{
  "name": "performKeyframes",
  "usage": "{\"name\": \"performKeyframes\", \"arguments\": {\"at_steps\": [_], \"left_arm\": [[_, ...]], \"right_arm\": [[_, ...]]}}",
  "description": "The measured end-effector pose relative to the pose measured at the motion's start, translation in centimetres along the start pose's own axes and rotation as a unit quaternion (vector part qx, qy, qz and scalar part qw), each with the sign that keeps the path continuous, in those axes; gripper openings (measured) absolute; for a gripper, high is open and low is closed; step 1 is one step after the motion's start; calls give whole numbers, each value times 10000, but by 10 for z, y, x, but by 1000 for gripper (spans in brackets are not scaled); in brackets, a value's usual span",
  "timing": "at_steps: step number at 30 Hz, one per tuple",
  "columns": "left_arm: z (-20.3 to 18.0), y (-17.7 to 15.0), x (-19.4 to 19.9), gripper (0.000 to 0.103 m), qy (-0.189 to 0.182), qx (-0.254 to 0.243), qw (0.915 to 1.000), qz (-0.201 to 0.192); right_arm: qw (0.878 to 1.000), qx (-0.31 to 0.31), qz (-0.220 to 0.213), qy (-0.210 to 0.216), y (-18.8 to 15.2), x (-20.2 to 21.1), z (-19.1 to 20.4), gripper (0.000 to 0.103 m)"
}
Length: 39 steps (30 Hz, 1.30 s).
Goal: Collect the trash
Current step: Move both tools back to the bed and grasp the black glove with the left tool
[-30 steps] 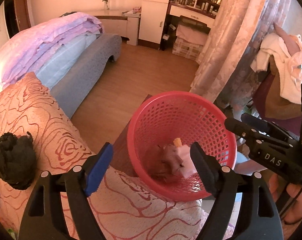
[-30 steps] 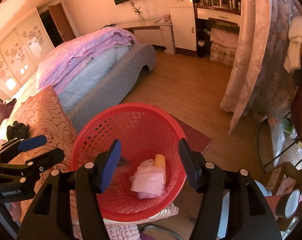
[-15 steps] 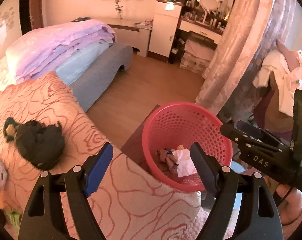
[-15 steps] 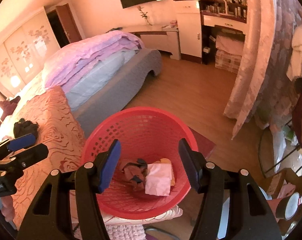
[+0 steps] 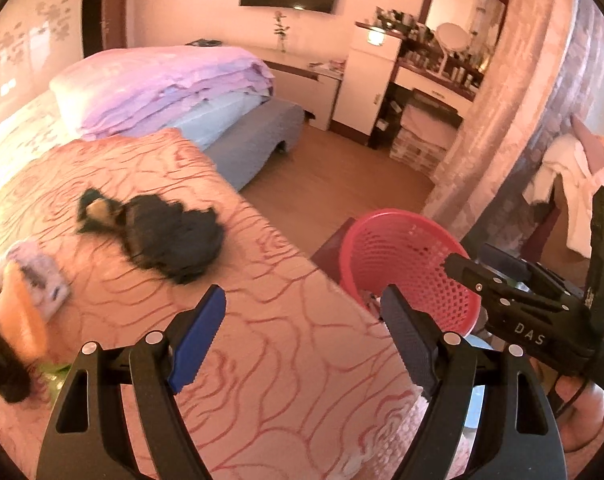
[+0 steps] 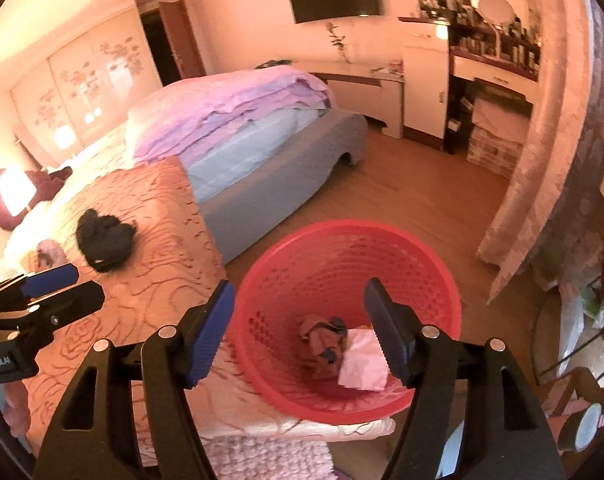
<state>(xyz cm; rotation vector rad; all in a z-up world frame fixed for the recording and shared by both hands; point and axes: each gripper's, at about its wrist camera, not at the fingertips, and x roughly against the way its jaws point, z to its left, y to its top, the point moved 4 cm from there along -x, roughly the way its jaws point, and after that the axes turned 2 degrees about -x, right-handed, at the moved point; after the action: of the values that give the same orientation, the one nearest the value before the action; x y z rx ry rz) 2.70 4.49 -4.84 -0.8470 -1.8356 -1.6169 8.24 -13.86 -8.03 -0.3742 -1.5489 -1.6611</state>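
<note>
1. Our left gripper (image 5: 302, 344) hangs over the near end of the bed, above the pink rose-patterned bedspread (image 5: 285, 368); its jaws are spread wide with nothing between them.
2. Our right gripper (image 6: 297, 328) is poised above the red mesh basket (image 6: 302, 396); its jaws have just been opening wider and stand apart, pinching nothing.
3. The basket sits on the floor against the near right edge of the bed. In the left wrist view the basket (image 5: 386, 224) shows to the right of our left gripper, with the right gripper (image 5: 486, 276) reaching over its right side.
4. Inside the basket lie a crumpled brownish scrap (image 6: 322, 336) and a pale pink crumpled paper (image 6: 362, 364), touching each other on the bottom.
5. On the bedspread, to the left and farther off, lies a dark fuzzy bundle (image 5: 169, 236), blurred in the left view and sharper in the right one (image 6: 103, 240).
6. At the left edge of the left view we see a blurred heap of pale lilac, orange and black stuff (image 5: 21, 316); we cannot tell what it is.
7. Farther away a folded lilac quilt (image 5: 161, 88) rests on the bed, and a wooden floor (image 6: 414, 196) stretches to a white cabinet (image 6: 424, 84) at the far wall.
</note>
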Motion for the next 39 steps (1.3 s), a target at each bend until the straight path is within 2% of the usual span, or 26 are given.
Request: {"name": "performKeyframes", "arguments": {"at_steps": [13,23,29,34,39], "left_arm": [[68,-26,51,77,528,709,9956,-298],[135,-51,79,77,980,1396,9846,-393],[177,-71,103,77,1375,1715,9743,-489],[208,-87,104,77,1545,2023,9664,-358],[223,-90,95,77,1553,2119,9644,-294]], "right_arm": [[9975,525,-19,475,-2,4,62,70],[9925,911,101,815,-5,-2,105,73],[9906,1017,112,908,-4,-6,117,77],[9887,1101,197,995,-4,-15,128,78],[9871,1194,239,1035,-2,-21,137,78]]}}
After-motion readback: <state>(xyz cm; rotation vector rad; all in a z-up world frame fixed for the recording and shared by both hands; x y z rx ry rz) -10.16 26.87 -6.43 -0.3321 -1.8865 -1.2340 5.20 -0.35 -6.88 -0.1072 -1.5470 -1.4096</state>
